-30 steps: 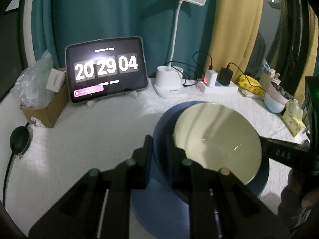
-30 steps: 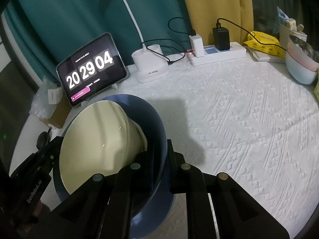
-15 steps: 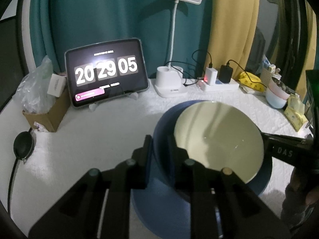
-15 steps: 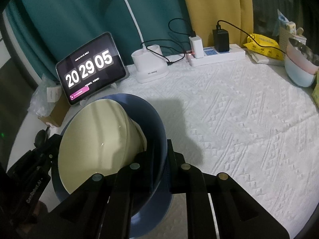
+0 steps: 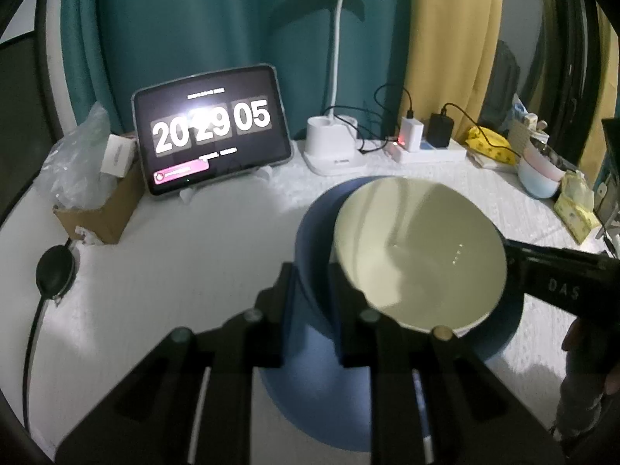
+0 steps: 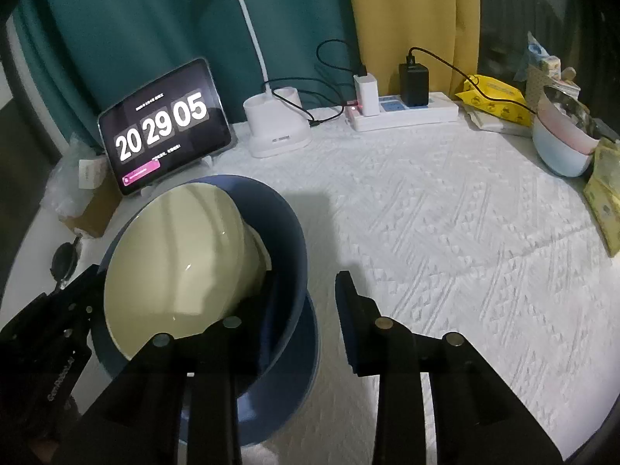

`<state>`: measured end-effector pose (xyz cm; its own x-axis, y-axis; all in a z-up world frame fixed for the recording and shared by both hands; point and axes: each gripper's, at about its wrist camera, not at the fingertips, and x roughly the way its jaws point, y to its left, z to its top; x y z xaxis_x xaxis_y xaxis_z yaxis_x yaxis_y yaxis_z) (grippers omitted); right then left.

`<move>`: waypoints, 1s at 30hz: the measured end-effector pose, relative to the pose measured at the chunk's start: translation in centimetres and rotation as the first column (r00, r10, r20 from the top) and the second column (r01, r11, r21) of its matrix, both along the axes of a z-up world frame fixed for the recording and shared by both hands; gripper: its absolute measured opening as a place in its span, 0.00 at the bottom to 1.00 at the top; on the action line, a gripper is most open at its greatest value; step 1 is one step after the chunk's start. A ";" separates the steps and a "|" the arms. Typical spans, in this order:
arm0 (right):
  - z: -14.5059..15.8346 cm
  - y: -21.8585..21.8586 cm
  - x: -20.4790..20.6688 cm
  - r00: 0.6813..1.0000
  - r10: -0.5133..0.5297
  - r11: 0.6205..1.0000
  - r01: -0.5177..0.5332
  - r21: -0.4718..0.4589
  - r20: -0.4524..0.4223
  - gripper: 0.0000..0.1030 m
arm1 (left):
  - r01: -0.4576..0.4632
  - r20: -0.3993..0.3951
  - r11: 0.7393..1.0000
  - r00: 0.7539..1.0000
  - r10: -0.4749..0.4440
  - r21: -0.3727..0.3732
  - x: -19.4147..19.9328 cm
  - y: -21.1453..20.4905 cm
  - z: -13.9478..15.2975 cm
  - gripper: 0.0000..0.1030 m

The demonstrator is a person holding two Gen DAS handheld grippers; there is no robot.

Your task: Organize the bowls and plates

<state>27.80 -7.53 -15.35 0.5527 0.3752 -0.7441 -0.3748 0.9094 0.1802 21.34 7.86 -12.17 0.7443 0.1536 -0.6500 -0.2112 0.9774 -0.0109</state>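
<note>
A cream bowl (image 5: 422,255) is nested, tilted, inside a blue bowl (image 6: 286,232), and both are set on a blue plate (image 5: 310,395) on the white-clothed worktop (image 6: 445,232). The left tool (image 5: 312,283) is seen closed on the blue bowl's near rim, one finger inside and one outside. The right tool (image 6: 306,294) is spread wide at the opposite rim, gripping nothing; its left finger is partly hidden inside the bowl. Most of the plate is covered by the bowls and tool bodies. Further stacked bowls (image 6: 562,143) are partly cut off at the far right edge.
</note>
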 end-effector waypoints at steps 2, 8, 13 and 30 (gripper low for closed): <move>0.1 -0.1 -0.4 1.000 0.005 1.000 -0.005 0.000 0.001 0.33 | -0.001 0.000 1.000 1.000 0.001 -0.001 -0.2 0.0 0.1 0.17; 0.4 -0.3 -1.5 1.000 0.018 1.000 -0.017 -0.004 0.009 0.36 | 0.003 0.012 1.000 1.000 -0.003 -0.006 -1.1 -0.5 0.4 0.18; 0.5 -0.5 -2.4 1.000 0.023 1.000 -0.023 -0.001 0.014 0.37 | 0.012 0.019 1.000 1.000 -0.012 -0.012 -1.8 -1.0 0.7 0.19; 2.1 -2.4 -5.2 0.998 0.014 1.000 -0.014 0.008 0.067 0.37 | 0.068 0.069 0.997 0.995 -0.066 -0.024 -4.8 -3.8 2.3 0.49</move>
